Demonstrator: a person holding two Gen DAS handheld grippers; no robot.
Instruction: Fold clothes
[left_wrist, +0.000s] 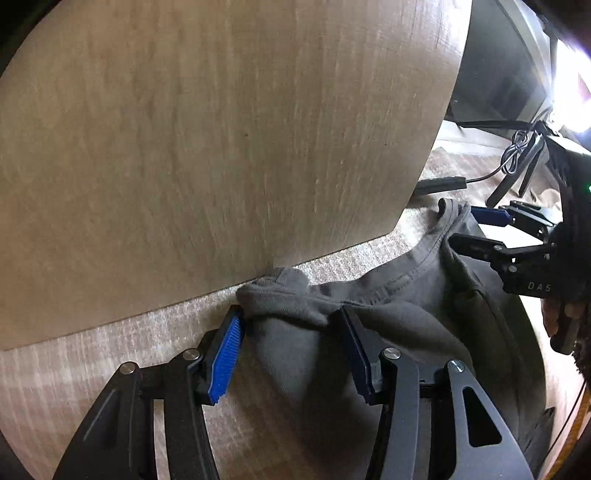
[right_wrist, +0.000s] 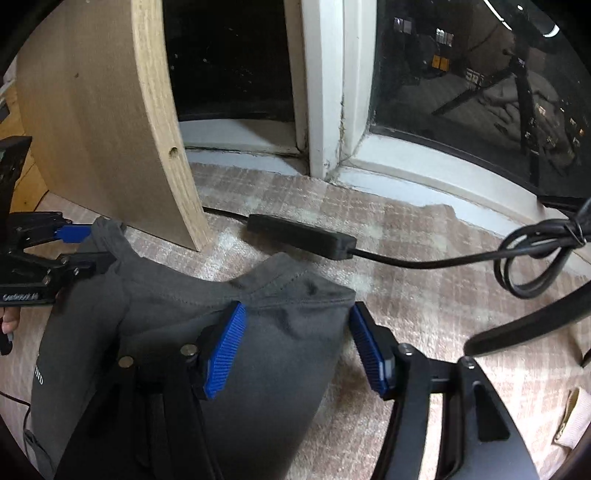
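Note:
A dark grey shirt (left_wrist: 406, 314) (right_wrist: 155, 314) lies on the pale carpet, collar end towards a wooden panel. In the left wrist view my left gripper (left_wrist: 290, 314) points down at one shoulder. Its blue pads (left_wrist: 227, 358) stand apart, with a bunched ridge of cloth between their tips. My right gripper (right_wrist: 298, 308) straddles the other shoulder, and its left pad rests on the cloth while the right pad sits at the cloth's edge. Each gripper also shows in the other view: the right gripper (left_wrist: 469, 230) by the collar, the left gripper (right_wrist: 96, 245) at the far left.
An upright wooden panel (left_wrist: 221, 129) (right_wrist: 92, 129) stands just beyond the shirt. A black power adapter (right_wrist: 301, 236) with a looped cable (right_wrist: 535, 258) lies on the carpet (right_wrist: 424, 295) before a white window frame (right_wrist: 325, 110). A person's hand (left_wrist: 554, 314) holds the right gripper.

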